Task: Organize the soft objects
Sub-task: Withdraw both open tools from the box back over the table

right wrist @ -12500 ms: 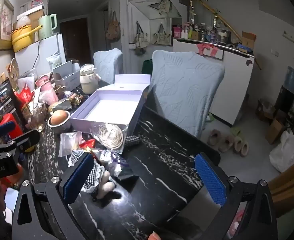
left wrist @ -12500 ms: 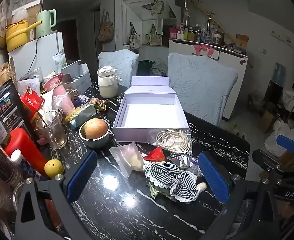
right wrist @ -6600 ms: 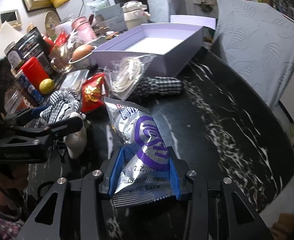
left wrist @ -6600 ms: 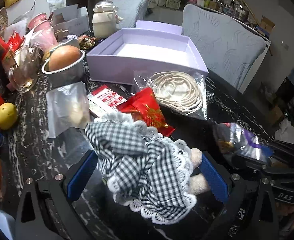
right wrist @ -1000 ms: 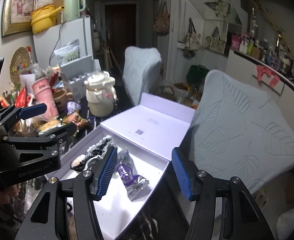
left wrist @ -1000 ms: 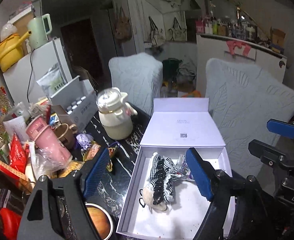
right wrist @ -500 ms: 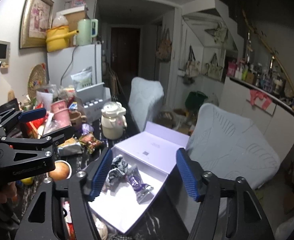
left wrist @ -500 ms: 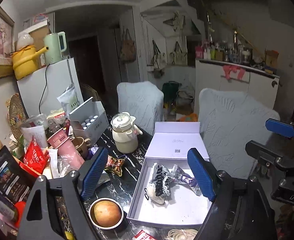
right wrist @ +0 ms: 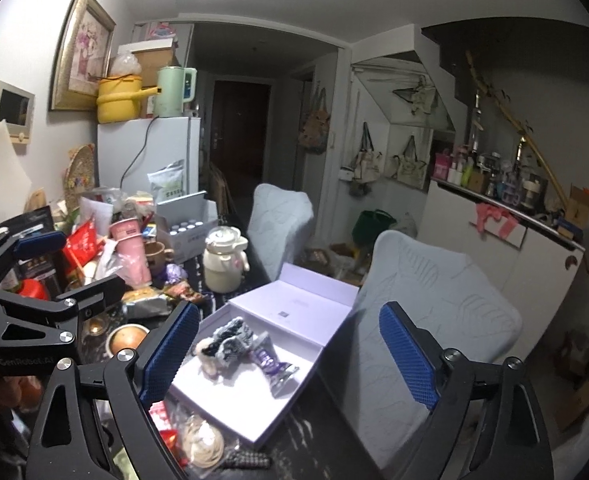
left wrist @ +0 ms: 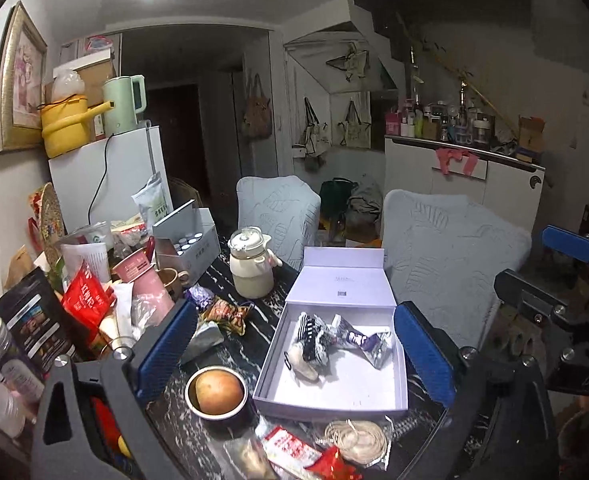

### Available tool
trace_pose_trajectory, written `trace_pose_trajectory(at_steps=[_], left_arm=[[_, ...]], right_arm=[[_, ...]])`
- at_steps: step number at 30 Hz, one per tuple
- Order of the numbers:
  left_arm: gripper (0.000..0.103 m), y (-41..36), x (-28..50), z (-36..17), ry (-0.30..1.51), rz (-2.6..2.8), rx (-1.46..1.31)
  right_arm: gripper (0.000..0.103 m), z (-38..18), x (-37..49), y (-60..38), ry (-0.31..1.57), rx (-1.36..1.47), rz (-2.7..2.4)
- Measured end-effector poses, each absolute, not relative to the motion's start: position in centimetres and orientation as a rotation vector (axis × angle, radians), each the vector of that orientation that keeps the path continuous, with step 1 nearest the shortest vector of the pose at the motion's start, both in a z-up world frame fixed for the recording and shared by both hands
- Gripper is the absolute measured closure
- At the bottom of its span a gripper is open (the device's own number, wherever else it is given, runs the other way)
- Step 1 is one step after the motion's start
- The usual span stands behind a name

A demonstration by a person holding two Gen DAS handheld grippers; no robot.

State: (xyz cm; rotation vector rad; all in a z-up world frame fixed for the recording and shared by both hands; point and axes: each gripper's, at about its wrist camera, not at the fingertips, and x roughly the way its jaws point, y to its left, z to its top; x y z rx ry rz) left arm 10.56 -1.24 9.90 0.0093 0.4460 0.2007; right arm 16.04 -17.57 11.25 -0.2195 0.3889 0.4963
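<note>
An open lavender box sits on the black marble table. Inside lie a plush doll in a black-and-white checked dress and a silver-purple snack bag. Both also show in the right wrist view: the doll, the bag, the box. My left gripper is open and empty, raised well above the table. My right gripper is open and empty, also high above the box. A bagged cord coil and a red packet lie in front of the box.
A metal bowl with an apple stands left of the box. A cream teapot, pink cup, snack packets and bottles crowd the table's left. Two pale blue chairs stand behind the table. A white fridge is at the left.
Both grippers have pulled up and back from the box, so the box, doll and snack bag look smaller and lower. Both jaws have opened wider. The doll and bag stay in the box.
</note>
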Motion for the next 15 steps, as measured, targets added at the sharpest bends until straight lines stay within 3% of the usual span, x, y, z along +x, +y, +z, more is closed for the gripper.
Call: trace_pose_trajectory(at_steps=[15], left_arm=[[0.003, -2.4, 3.1, 7.6, 0.458, 0.201, -0.011]], right_arm=[[0.010, 8.7, 8.8, -18.8, 0.413, -0.206, 0.568]])
